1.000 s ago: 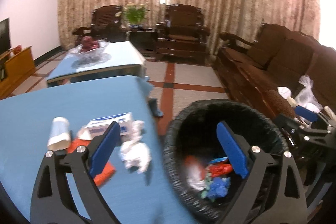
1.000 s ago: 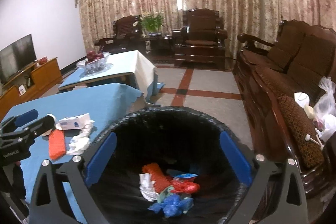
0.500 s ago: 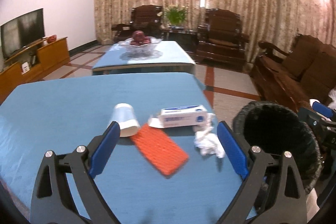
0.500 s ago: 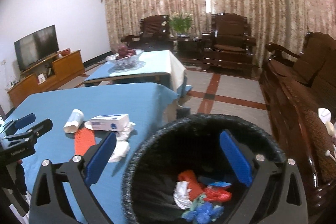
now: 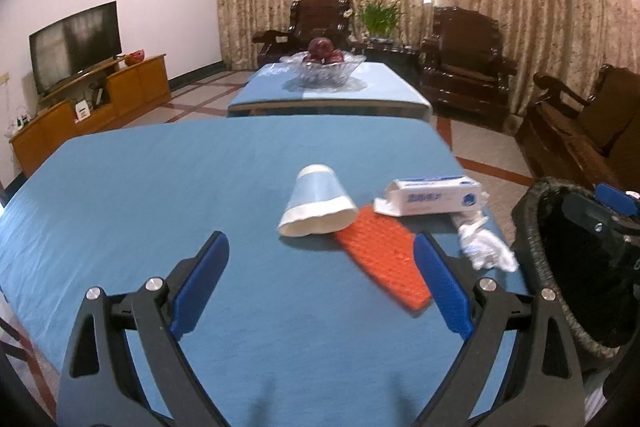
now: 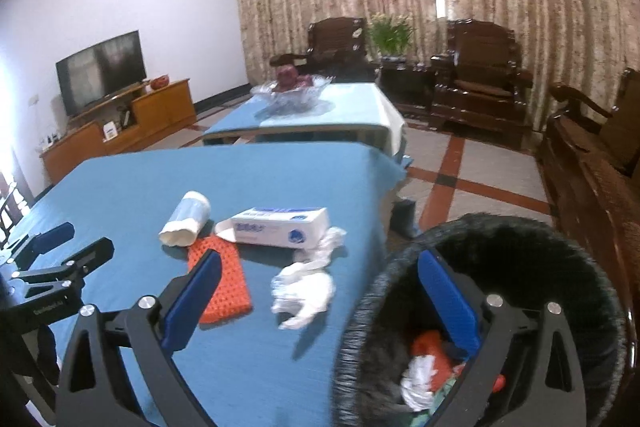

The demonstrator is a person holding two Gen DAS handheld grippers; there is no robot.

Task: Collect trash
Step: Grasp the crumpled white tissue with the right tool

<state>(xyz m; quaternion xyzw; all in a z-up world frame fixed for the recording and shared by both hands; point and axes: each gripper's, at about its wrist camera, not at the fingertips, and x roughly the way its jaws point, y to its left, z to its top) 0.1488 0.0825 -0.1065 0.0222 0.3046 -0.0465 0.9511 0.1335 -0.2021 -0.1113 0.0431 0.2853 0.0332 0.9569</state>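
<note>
On the blue-clothed table (image 5: 160,187) lie a tipped paper cup (image 5: 316,203), an orange mesh piece (image 5: 384,259), a white tissue pack (image 5: 432,197) and a crumpled white tissue (image 5: 484,247). My left gripper (image 5: 320,287) is open and empty, hovering just before the cup and the orange piece. My right gripper (image 6: 320,303) is open and empty, over the table edge and the black bin (image 6: 520,239). The cup (image 6: 186,219), orange piece (image 6: 220,279), pack (image 6: 284,227) and crumpled tissue (image 6: 304,291) show in the right wrist view. The bin holds coloured trash (image 6: 428,367).
A second blue table with a glass fruit bowl (image 5: 322,65) stands behind. Dark wooden armchairs (image 5: 464,63) and a sofa (image 5: 580,131) line the back and right. A TV (image 5: 76,45) on a wooden cabinet is at the left. The bin (image 5: 560,247) sits at the table's right edge.
Both grippers have swung left, away from the bin and toward the table. The trash on the table now lies in front of the left gripper. Both stay open.
</note>
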